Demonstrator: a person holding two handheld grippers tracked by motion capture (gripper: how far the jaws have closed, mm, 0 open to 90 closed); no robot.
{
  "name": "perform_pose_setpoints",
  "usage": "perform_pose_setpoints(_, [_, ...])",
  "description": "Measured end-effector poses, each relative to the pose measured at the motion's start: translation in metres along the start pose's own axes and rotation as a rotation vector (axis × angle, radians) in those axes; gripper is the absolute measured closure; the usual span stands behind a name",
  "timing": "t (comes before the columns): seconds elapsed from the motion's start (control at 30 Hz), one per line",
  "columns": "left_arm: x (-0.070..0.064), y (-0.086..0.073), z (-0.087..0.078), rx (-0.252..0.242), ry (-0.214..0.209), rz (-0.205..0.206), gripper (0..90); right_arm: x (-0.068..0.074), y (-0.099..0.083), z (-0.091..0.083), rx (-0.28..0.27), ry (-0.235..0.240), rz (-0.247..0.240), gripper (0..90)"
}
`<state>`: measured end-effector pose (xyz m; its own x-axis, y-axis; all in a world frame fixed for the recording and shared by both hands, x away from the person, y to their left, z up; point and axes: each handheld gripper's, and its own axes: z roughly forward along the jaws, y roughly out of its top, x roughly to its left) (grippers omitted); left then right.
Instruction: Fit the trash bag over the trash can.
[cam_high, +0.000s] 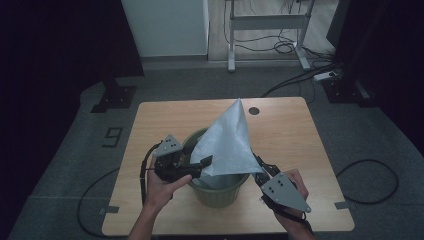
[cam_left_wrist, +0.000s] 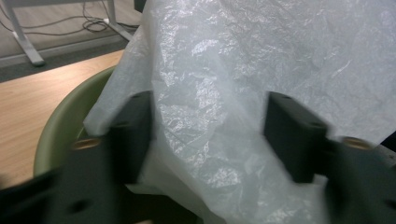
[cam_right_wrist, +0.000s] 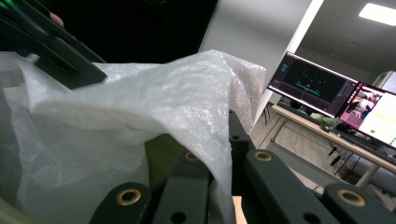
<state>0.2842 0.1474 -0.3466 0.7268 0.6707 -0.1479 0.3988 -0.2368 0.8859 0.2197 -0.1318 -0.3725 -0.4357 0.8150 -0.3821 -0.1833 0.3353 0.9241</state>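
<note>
Two tools work a bag (cam_high: 227, 142) at frame centre, half inside the bin (cam_high: 217, 192): left tool (cam_high: 202, 164) gaping around film, right tool (cam_high: 258, 168) pinching its edge. Light, limp, slippery; grip the rim.

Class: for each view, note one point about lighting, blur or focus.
High view: dim, room edges black, wooden table lit. Left gripper view: near tongs blurred, plastic bag crisp. Right gripper view: ceiling light and monitors glare brightly, upper left dark.
</note>
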Motion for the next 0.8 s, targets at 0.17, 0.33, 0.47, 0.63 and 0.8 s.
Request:
perform_pose_setpoints(0.17, [0.0,-0.004,-0.007,-0.055,0.035,0.015,65.1,0.004,0.002,0.0,-0.001,0.006,-0.027,88.7])
perform_pose_setpoints(0.33, [0.004,-0.006,-0.011,-0.078,0.008,0.028,82.3,0.006,0.001,-0.001,-0.002,0.021,-0.028,88.4])
perform_pose_setpoints(0.47, [0.008,-0.011,-0.017,-0.123,0.007,0.015,88.0,0.007,-0.001,-0.003,0.002,0.054,-0.001,78.5])
perform_pose_setpoints(0.63, [0.02,-0.019,-0.029,-0.196,0.015,-0.042,89.2,0.007,-0.01,-0.008,0.021,0.078,0.134,52.1])
perform_pose_setpoints(0.8, [0.031,-0.026,-0.036,-0.215,0.014,-0.081,89.4,0.012,-0.027,-0.015,0.05,0.074,0.188,50.2])
